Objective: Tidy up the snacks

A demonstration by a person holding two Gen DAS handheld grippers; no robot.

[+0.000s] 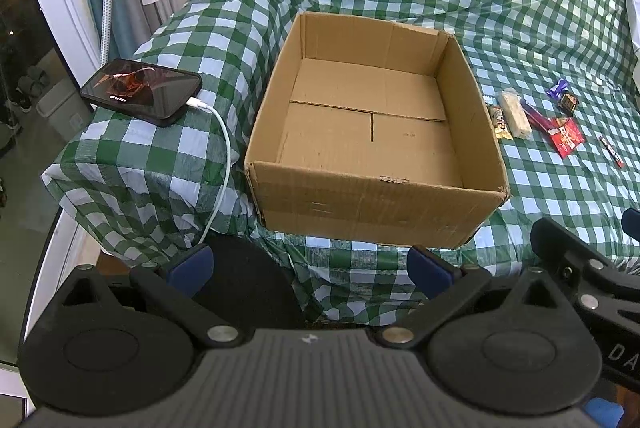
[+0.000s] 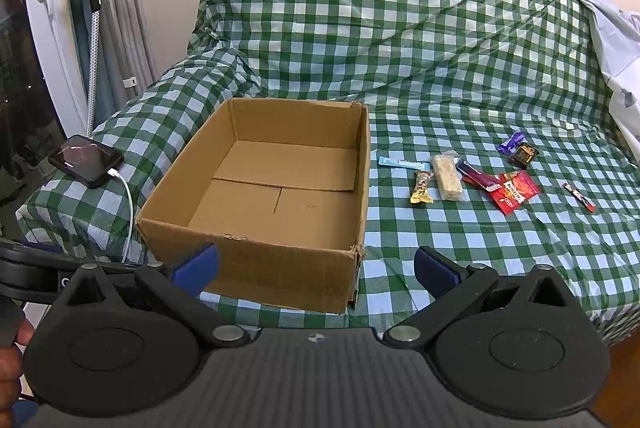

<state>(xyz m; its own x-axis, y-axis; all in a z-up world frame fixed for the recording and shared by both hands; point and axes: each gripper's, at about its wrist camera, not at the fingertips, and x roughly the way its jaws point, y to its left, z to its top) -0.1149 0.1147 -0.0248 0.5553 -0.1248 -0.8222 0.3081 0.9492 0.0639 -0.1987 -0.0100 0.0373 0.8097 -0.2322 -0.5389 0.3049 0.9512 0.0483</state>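
An empty brown cardboard box (image 1: 376, 132) (image 2: 264, 196) sits open on a green-and-white checked cover. To its right lie several small snacks: a pale cereal bar (image 2: 448, 177) (image 1: 517, 113), a yellow-ended bar (image 2: 421, 186), a thin blue stick (image 2: 400, 162), a dark red bar (image 2: 478, 178), a red packet (image 2: 516, 190) (image 1: 566, 136), a purple sweet (image 2: 511, 142) with a dark packet (image 2: 524, 154) beside it, and a small dark stick (image 2: 579, 197). My left gripper (image 1: 310, 266) hangs open before the box's near wall. My right gripper (image 2: 316, 268) is open too, at the box's near right corner.
A black phone (image 1: 142, 92) (image 2: 86, 159) on a white charging cable (image 1: 224, 164) lies on the covered armrest left of the box. A white cloth (image 2: 616, 28) drapes the far right. Curtains and a white door frame stand at left. A hand (image 2: 12, 360) shows at lower left.
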